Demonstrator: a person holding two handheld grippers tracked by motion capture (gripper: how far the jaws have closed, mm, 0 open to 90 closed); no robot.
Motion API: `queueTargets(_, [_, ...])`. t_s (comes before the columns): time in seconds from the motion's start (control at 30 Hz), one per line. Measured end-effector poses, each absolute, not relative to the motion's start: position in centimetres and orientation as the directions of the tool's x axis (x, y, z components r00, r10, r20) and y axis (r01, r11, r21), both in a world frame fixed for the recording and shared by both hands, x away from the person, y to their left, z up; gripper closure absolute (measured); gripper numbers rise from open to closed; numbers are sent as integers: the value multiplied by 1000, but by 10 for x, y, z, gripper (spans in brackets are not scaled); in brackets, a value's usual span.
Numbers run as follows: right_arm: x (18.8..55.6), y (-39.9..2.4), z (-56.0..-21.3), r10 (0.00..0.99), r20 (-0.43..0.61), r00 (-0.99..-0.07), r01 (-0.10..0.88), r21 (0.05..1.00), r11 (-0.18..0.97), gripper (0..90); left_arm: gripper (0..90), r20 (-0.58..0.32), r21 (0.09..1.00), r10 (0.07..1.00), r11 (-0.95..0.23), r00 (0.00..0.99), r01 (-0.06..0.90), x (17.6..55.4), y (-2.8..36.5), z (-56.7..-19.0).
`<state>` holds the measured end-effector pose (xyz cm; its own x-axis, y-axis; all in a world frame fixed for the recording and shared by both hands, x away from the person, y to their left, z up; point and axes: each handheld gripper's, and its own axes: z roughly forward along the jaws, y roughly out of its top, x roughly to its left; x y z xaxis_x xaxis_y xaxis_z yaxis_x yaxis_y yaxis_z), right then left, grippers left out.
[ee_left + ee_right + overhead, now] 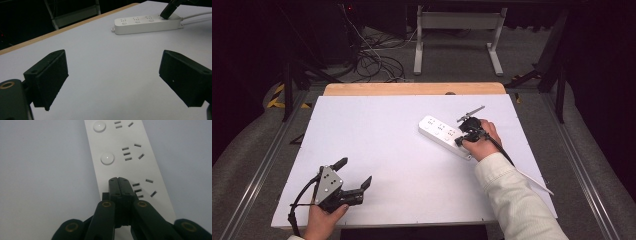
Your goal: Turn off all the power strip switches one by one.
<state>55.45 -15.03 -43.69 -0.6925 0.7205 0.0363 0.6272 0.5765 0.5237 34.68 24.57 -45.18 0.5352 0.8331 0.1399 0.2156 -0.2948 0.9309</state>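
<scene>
The white power strip (445, 135) lay toward the bench's (377, 150) far right. The right gripper (118, 181), fingers pinched together empty, pressed its switch, seemingly toggling it; the left gripper (354, 173) waited wide-fingered, well apart.

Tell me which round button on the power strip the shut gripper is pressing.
The one at the cord end of the power strip: the right gripper covers it, while the two farther buttons stay uncovered.

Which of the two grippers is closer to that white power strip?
The right. The right gripper, jaws shut, sits on top of the power strip, by its cable end. The left gripper rests open near the table's front edge, well away.
</scene>
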Motion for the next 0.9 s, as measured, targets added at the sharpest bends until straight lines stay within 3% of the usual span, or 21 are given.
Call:
queueTargets(0.27, [554,-146,-436,720,5,-694,623,505,597,900,93,140,933,835,-291,533,211,346,246,-451])
queueTargets(0.5, [549,-148,-418,708,36,-706,550,657,516,900,93,136,933,835,-290,533,215,347,247,-452])
queueTargets(0.9, [552,-142,-418,700,42,-713,506,723,471,900,93,133,934,834,-286,535,215,347,246,-452])
